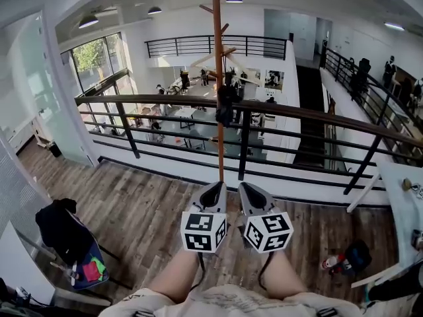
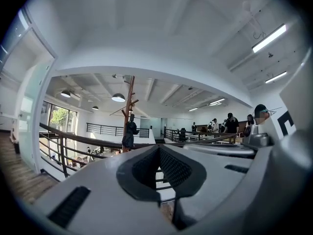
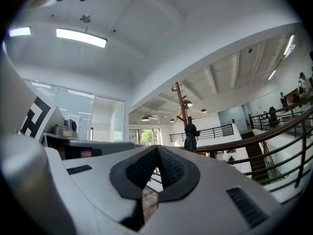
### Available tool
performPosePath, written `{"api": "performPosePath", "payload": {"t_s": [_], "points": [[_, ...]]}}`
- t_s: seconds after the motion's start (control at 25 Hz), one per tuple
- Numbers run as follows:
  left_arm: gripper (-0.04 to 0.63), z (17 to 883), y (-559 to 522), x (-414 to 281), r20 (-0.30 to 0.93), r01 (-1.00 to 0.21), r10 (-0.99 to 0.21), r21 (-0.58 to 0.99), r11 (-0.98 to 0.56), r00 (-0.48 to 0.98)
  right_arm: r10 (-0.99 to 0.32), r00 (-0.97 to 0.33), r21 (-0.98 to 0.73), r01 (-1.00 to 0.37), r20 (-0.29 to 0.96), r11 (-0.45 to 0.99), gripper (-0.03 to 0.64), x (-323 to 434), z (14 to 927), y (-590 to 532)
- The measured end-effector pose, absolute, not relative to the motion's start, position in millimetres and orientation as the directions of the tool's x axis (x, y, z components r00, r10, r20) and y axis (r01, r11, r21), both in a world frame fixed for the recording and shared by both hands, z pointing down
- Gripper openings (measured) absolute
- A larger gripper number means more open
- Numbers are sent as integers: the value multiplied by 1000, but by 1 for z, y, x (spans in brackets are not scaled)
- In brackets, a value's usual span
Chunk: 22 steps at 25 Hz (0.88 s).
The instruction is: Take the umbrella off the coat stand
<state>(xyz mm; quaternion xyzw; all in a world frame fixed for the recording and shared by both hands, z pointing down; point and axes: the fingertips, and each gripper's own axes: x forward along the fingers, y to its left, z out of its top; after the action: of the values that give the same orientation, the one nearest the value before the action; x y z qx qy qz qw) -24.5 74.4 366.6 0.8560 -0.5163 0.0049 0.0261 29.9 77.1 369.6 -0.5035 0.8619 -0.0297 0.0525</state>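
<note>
Holding both grippers level in front of you, you have the left gripper (image 1: pixel 213 190) and the right gripper (image 1: pixel 251 193) side by side. Each has its jaws pressed together with nothing between them. Their cubes (image 1: pixel 203 231) carry only black-and-white square markers. Just past the tips rises the coat stand (image 1: pixel 218 78), a thin wooden pole in front of the railing (image 1: pixel 317 114). The umbrella (image 1: pixel 225 104), dark and folded, hangs high on that pole, well apart from both grippers. On the wooden floor (image 1: pixel 145 203) to your left, a dark coat (image 1: pixel 59 226) drapes above an open bag (image 1: pixel 89 269) holding pink and green things.
</note>
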Motion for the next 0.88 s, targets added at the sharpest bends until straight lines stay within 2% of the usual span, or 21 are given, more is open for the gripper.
{"api": "performPosePath", "payload": {"t_s": [0.48,0.88], "points": [[5,373,24,14,58,-896,-895,39,-441,443,-861,-500,-101,-856,-94,507,3,69,361,24],[5,378,-49,16,41,-890,-889,55,-453,456,-864,-499,-81,-861,-59,503,3,68,376,-46]]}}
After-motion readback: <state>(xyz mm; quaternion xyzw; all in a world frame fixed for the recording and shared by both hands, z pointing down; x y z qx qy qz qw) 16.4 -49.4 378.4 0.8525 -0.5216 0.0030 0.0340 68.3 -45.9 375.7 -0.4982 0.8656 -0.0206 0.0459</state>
